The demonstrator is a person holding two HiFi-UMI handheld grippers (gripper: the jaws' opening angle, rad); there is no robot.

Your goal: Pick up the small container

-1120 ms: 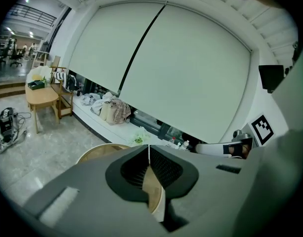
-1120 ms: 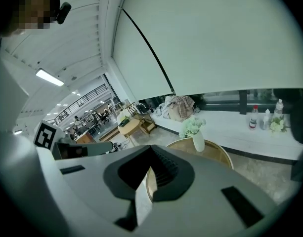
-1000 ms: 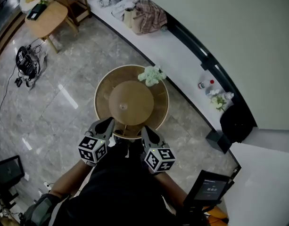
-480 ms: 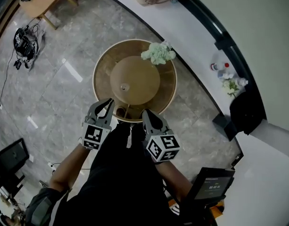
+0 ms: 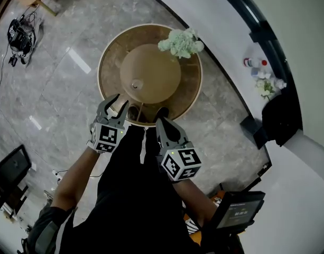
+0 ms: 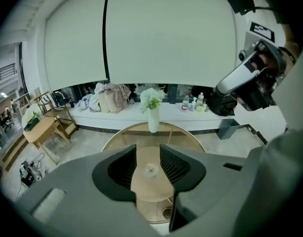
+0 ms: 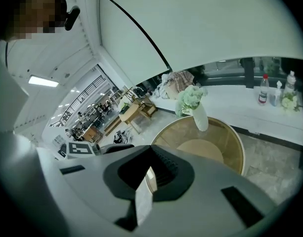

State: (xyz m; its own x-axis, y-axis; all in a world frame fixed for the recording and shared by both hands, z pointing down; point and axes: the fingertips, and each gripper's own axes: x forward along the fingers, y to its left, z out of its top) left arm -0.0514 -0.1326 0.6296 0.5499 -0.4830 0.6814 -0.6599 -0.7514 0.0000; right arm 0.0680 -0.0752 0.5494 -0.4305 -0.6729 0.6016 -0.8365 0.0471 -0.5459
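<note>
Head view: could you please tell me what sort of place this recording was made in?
Probably a lounge or lobby area indoors: a polished marble floor, a round wooden table carrying a vase of flowers, and a long white ledge curving along the wall.

Left gripper [image 5: 117,102] jaws just opening, empty; right gripper [image 5: 161,121] jaws together, both tilted down.

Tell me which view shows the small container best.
Left gripper view: the small container sits centred and clearest on the raised disc. Head view shows it tiny from above; right gripper view misses it.
</note>
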